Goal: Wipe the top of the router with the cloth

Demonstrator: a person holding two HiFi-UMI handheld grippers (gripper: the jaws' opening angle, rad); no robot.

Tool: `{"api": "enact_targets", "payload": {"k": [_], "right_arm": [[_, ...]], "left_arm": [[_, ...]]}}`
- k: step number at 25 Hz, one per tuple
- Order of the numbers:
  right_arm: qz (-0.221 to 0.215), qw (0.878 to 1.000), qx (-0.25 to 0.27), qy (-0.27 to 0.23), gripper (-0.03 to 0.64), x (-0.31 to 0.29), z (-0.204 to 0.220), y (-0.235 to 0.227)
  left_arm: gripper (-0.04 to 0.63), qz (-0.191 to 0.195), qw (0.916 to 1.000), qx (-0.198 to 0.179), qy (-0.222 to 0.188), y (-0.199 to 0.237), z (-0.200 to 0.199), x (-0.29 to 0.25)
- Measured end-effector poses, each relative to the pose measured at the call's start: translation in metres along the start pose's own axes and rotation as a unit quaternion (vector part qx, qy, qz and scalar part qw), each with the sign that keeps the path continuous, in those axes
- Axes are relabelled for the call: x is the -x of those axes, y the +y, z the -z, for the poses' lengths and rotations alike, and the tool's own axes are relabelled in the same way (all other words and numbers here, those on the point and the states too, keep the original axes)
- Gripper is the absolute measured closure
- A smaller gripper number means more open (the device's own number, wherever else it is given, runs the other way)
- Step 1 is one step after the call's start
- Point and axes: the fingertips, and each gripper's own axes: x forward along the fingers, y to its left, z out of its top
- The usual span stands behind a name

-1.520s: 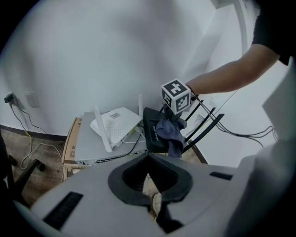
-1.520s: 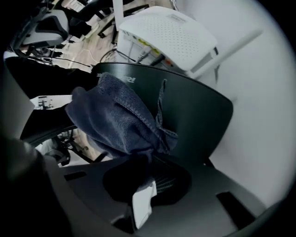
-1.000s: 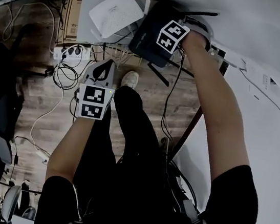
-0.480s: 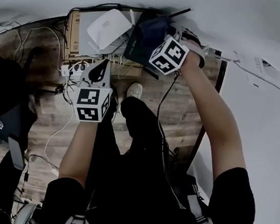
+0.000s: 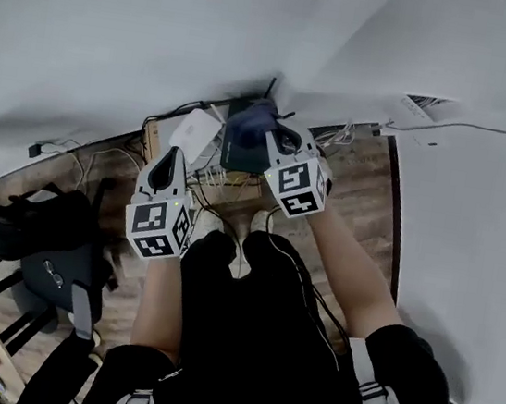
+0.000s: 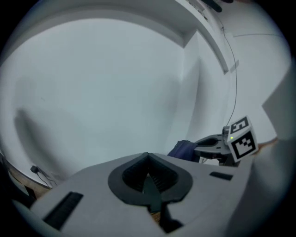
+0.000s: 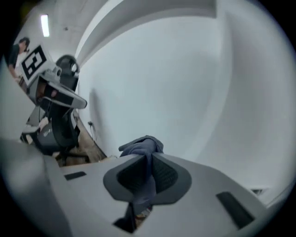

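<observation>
I read the right tool (image 7: 147, 159) in the right gripper view: its jaws are clamped on the dark blue cloth (image 7: 140, 147), which bunches out past the tips. In the head view, the cloth sits over the far end of the black router (image 5: 240, 151), close to the white wall (image 5: 164, 35). I cannot tell whether the cloth touches the router top. A white router (image 5: 194, 130) lies just beside the black one, on its left. Both rest on a cardboard box (image 5: 234, 190) on the wooden floor (image 5: 360, 185).

The left tool (image 6: 148, 167) has its jaws together with nothing between them. It hangs near the white router, apart from it. An office chair (image 5: 51, 257) stands on the floor at the left.
</observation>
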Motion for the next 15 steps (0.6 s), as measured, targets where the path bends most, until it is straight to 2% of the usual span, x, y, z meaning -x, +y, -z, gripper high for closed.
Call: {"api": "enact_targets", "payload": {"k": [3, 5, 10, 15], "right_arm": [[0.02, 0.992, -0.098, -0.082, 0.597, 0.063, -0.043, -0.013], [0.031, 0.981, -0.134, -0.134, 0.597, 0.1, -0.07, -0.021], [0.049, 0.961, -0.151, -0.226, 0.597, 0.168, -0.138, -0.044], [0.099, 0.939, -0.16, -0.289, 0.597, 0.219, -0.204, -0.074]], "left_arm": [[0.597, 0.017, 0.9996, -0.002, -0.023, -0.024, -0.05, 0.025], [0.597, 0.032, 0.9988, -0.015, -0.033, -0.045, -0.079, 0.037], [0.597, 0.062, 0.9948, -0.061, -0.053, -0.09, -0.145, 0.06], [0.597, 0.063, 0.989, -0.089, -0.1, -0.102, -0.215, 0.084]]}}
